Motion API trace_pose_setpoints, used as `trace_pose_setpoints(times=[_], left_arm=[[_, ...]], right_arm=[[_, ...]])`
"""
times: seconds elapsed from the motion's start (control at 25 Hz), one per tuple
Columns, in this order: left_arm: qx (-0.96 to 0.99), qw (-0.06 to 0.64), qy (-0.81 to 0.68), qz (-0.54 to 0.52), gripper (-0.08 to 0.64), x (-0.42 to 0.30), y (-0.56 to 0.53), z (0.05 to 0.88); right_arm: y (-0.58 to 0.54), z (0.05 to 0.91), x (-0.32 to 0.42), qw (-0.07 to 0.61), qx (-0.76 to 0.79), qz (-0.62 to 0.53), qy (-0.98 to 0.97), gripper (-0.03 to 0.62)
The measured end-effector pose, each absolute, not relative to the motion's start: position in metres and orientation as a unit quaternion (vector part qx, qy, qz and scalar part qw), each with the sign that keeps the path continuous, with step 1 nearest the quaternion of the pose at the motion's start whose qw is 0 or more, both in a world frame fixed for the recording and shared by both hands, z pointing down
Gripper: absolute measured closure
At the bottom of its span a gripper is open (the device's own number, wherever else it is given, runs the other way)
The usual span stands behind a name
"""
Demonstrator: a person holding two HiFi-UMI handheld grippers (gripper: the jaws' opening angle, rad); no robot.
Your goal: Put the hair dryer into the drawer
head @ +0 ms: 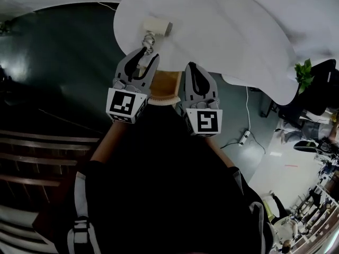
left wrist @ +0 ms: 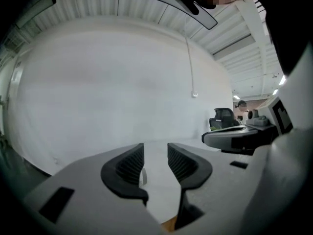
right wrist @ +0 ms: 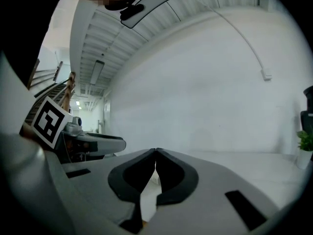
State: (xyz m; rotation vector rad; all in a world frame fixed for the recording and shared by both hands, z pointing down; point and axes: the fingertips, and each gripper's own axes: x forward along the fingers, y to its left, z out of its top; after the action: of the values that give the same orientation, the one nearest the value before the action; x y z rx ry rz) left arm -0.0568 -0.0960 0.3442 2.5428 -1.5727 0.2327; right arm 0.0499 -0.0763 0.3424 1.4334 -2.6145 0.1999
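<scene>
Hair dryer [head: 157, 26]: cream-coloured, lying on the white round table [head: 228, 30] near its edge, with the handle end pointing toward the grippers. Left gripper [head: 149, 54]: jaws spread and pinching nothing, tips just short of the dryer's handle end. Right gripper [head: 192, 67]: jaws pressed together and empty, set beside the left one and further from the dryer. Tan wooden piece [head: 165, 83]: sits between the two grippers at the table edge.

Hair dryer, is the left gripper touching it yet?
Cannot tell. In the head view the open tips of the left gripper overlap the handle end of the hair dryer; the left gripper view shows only a pale sliver beside one pad.
</scene>
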Motion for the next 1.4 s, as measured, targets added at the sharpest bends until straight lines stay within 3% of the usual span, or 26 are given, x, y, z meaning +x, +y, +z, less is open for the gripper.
trace_pose_setpoints(times=[1.4], left_arm=[[0.783, 0.279, -0.475, 0.291, 0.198, -0.095, -0.174, 0.557]], right_arm=[[-0.119, 0.415, 0.04, 0.142, 0.495, 0.126, -0.848, 0.569]])
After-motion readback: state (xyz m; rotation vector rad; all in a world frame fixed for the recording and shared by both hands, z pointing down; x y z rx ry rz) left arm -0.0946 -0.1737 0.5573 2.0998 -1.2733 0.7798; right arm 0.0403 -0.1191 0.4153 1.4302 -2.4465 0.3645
